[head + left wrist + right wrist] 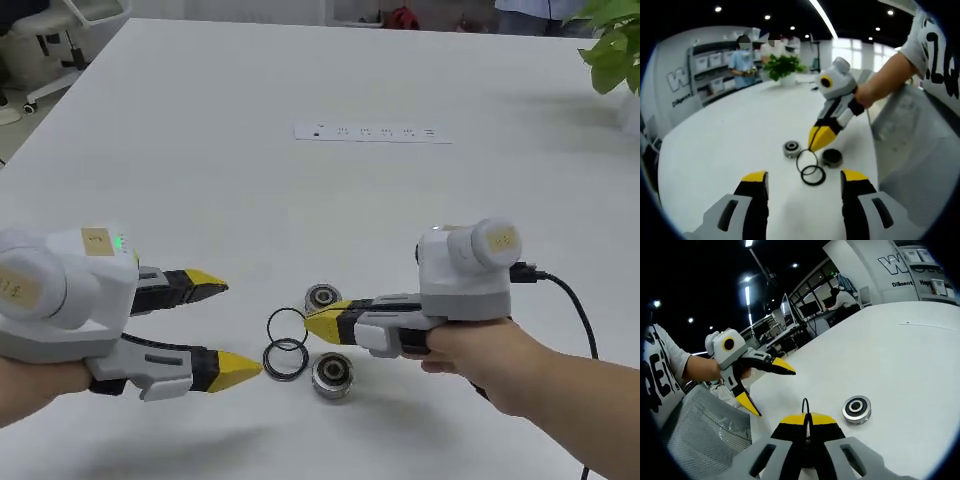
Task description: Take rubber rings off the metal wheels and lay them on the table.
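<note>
Left gripper [238, 328] sits nearest, low at the left of the head view. Its fingers are spread wide, yellow tips well apart, with nothing between them. It hovers just left of the parts.

Right gripper [318, 322] reaches in from the right, held in a hand [500, 365]. Its fingers are clenched on a thin rubber ring [287, 325]. In the right gripper view the ring's edge rises as a black line between the closed yellow tips. Cannot tell whether the ring's far side rests on the surface [300, 200] or hangs clear.

A thicker black ring [285, 360] lies flat on the surface, touching or overlapping the near edge of the held ring.

Two metal wheels lie flat, on either side of the right fingers. The far wheel [321, 297] is just beyond the tips, and the near wheel [332, 372] is just beside the thicker ring. Cannot tell whether either carries rubber.

Farther back — a white power strip [372, 133] lies mid-surface, and a green plant [610, 45] stands at the far right corner.
</note>
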{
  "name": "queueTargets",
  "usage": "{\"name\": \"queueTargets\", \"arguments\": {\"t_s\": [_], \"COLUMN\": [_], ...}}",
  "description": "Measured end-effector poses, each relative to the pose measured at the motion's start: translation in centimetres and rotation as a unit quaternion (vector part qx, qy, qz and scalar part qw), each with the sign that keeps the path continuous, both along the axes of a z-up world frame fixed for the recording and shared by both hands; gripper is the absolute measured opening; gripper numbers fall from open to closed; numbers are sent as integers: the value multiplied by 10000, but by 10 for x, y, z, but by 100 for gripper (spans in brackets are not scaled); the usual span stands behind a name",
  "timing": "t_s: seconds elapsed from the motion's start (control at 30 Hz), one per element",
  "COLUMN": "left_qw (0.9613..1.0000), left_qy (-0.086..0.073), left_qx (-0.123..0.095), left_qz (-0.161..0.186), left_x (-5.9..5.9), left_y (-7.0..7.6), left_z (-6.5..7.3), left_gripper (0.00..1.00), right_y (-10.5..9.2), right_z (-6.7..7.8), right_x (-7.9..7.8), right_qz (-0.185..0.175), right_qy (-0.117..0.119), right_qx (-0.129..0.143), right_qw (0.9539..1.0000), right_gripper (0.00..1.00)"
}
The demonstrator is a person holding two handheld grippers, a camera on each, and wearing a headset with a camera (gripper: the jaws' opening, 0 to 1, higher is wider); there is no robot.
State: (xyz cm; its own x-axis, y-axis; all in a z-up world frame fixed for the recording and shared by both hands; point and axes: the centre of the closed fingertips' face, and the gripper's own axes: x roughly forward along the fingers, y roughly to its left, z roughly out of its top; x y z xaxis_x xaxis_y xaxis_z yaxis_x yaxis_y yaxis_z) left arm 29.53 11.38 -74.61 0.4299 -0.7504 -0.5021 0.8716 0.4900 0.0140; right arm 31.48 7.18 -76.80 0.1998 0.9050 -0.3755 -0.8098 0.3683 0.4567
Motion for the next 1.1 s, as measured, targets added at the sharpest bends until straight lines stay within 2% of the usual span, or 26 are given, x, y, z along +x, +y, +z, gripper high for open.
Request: {"name": "queueTargets", "arguments": {"t_s": [0.23,0.6,1.1], "left_qw": [10000,10000,9999], "left_qy": [21,40,130], "left_qx": [-1,7,17], "left_qz": [15,22,35], "left_x": [-3,-1,-3], "left_y": [2,2,2], "left_z": [-1,-2,-8], "left_gripper": [59,59,58], "right_y": [4,5,1], "right_z": [-4,-16,-23], "right_x": [-8,-17,-12], "right_qz": [138,263,144], "right_qy": [151,397,422], "right_qx": [-5,-94,-173], "right_qw": [9998,9988,9989], "right_gripper": [0,0,0]}}
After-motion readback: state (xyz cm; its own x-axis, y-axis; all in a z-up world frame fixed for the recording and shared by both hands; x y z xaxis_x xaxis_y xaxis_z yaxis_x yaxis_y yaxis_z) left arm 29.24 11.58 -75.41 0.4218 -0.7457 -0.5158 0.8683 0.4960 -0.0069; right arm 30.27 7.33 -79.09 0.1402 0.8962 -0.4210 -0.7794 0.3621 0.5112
